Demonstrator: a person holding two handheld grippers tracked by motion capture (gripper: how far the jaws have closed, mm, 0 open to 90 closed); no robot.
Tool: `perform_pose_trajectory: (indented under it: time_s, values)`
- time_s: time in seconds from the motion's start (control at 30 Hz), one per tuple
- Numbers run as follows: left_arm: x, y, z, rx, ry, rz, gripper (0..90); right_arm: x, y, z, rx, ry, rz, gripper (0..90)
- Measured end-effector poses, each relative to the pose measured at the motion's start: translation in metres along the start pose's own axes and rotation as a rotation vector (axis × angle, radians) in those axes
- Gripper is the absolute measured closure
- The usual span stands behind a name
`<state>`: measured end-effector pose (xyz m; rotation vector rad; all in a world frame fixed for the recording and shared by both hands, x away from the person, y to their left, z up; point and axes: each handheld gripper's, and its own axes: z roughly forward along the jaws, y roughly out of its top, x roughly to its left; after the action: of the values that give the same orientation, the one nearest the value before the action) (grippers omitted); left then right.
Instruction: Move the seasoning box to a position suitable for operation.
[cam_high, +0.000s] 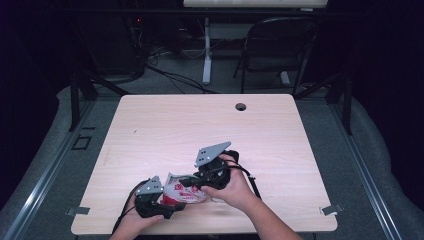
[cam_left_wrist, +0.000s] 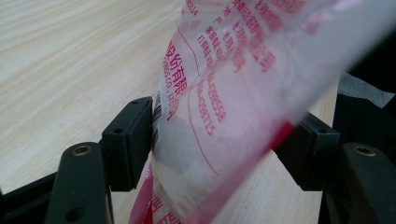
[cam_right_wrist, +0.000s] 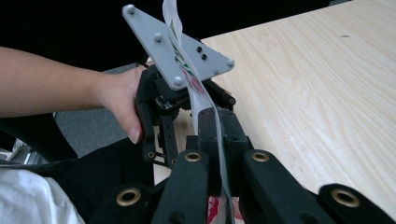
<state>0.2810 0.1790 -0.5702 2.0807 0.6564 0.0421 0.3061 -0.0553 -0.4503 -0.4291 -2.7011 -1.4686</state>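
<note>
Light wood table (cam_high: 165, 125) w/ cable hole (cam_high: 241, 106), plastic bag (cam_high: 182, 192) near front edge.

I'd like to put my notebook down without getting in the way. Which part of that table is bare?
Most of the table is bare: the far half up to the round cable hole, plus both side edges. It is crowded only at the near edge, where the left gripper and right gripper meet on the plastic bag.

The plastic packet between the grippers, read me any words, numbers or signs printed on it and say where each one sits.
"CO., LTD": red Latin letters running sideways on the plastic packet, left gripper view, near the left pad.
Barcode: black bars at the packet's left edge; its digits are too small to read.
Red Chinese characters and number strings: on the clear film, too blurred to read.
High view: red and white print, too small to read.
</note>
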Motion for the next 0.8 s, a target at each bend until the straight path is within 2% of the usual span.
perform_pose_trajectory:
  time_s: [0.2, 0.4, 0.57, 0.77, 0.8]
  values:
    - [0.003, -0.003, 0.003, -0.004, -0.013, -0.023, 31.7, 0.003, -0.004, -0.001, -0.017, 0.003, 0.002, 90.0]
    - [0.005, -0.008, 0.013, 0.042, -0.014, -0.033, 33.4, 0.003, -0.005, -0.003, -0.029, 0.008, -0.002, 90.0]
    - [0.006, -0.010, 0.017, 0.051, -0.019, -0.051, 35.1, 0.003, -0.006, -0.003, -0.031, 0.008, -0.004, 90.0]
    - [0.007, -0.010, 0.017, 0.049, -0.005, -0.073, 34.0, 0.005, -0.006, -0.002, -0.036, 0.006, -0.008, 90.0]
    - [0.007, -0.010, 0.018, 0.051, -0.002, -0.073, 36.7, 0.005, -0.006, -0.001, -0.037, 0.004, -0.007, 90.0]
